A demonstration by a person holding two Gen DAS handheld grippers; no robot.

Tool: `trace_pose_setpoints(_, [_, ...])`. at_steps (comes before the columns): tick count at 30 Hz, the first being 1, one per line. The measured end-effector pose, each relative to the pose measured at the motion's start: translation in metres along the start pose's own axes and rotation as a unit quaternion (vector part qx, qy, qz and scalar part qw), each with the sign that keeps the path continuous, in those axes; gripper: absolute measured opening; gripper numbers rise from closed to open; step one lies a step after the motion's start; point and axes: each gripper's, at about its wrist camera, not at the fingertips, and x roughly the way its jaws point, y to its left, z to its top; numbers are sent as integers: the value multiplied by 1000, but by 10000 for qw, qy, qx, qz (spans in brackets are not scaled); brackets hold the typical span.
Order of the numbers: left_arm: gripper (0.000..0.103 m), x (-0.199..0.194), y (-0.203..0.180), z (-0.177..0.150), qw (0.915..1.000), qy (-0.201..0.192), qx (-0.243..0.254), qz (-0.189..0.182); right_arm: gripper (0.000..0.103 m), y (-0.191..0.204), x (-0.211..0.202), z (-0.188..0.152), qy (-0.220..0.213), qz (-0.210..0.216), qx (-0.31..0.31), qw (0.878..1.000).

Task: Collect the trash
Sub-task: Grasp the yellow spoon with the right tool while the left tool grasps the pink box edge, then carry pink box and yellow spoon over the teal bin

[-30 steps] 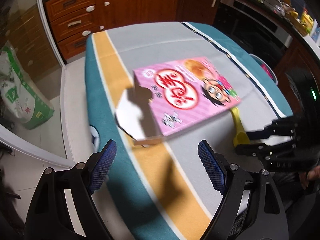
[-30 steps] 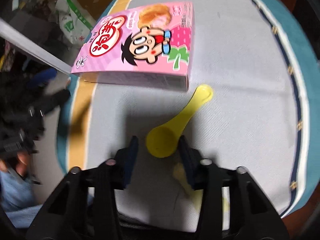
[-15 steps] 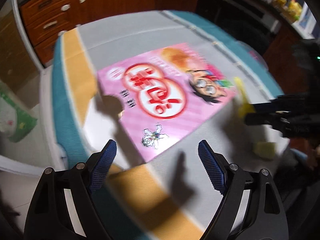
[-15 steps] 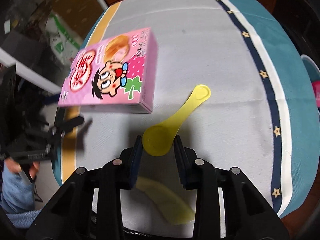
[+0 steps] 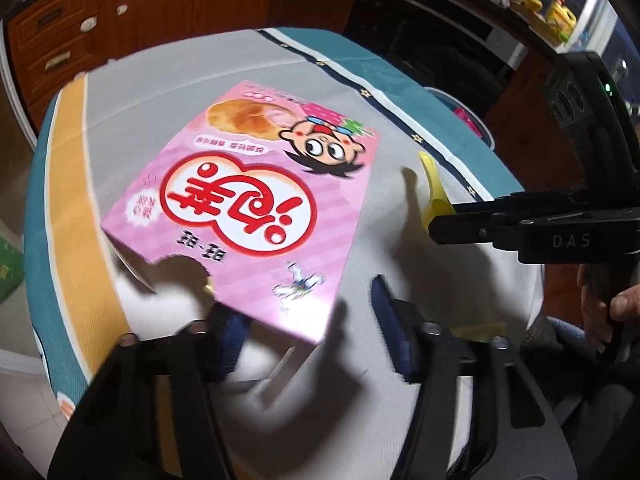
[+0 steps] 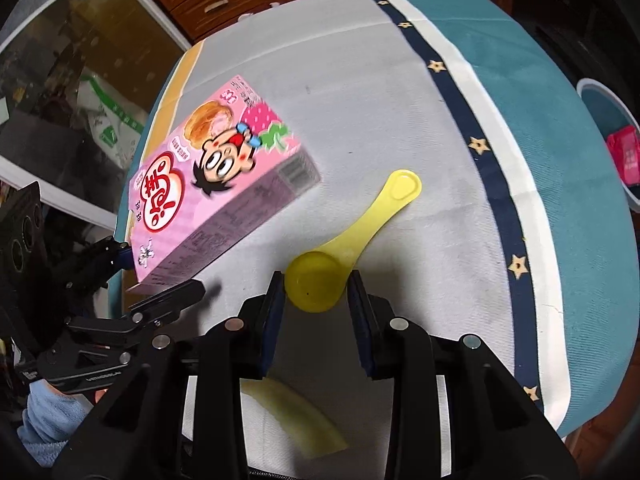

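Note:
A pink snack box (image 5: 256,208) with a cartoon boy lies on the grey tablecloth; it also shows in the right wrist view (image 6: 208,200). My left gripper (image 5: 304,332) is open, its fingers astride the box's near corner, which sits between them. My right gripper (image 6: 316,292) has its pads against both sides of the bowl of a yellow plastic scoop (image 6: 348,240), whose handle points away. The scoop's handle (image 5: 434,192) shows beside the right gripper in the left wrist view. A pale yellow peel-like piece (image 6: 296,420) lies under the right gripper.
The tablecloth has a teal border (image 6: 520,120) with a navy star stripe and an orange stripe (image 5: 68,184) on the left. A bin (image 6: 616,148) with red trash stands beyond the right table edge. Wooden cabinets (image 5: 120,12) stand behind.
My left gripper has moved forward and down until the box corner lies between its fingers. My right gripper has narrowed onto the scoop's bowl.

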Motion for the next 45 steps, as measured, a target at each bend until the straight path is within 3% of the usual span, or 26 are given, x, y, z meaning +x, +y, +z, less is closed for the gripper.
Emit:
trace_pose_setpoints(1, [31,3,-2,1,10000,58,18,1,31,-3,0,1,-4,9,27,10000])
trace_pose_setpoints(3, [22,8,-5,3,9999,95,-27,25,31,-10,0,1,0,37,87,10000])
trace_pose_setpoints(4, [6,10,-8,5,9999,114,-32,12,31,-12,2,1,6,55,115,9999])
trace_pose_setpoints(12, [3,-2,-15,22,9997,-161,-194,77,31,-25,2,8,-76,164,222,9996])
trace_pose_setpoints(19, [1,-22,-22,49,9985,-411,-334,-113,30,-44,-21,15,-332,230,239,9989])
trace_pose_setpoints(28, [1,-28,-56,84,9979,-604,-134,-202,30,-76,-44,22,-628,283,453,9966])
trace_pose_setpoints(35, [1,-12,-101,116,9982,-481,212,-284,30,-117,-61,24,-876,292,743,9930])
trace_pose_setpoints(45, [1,33,-172,168,9954,-132,771,-559,30,-218,-106,23,-1388,89,1473,9793])
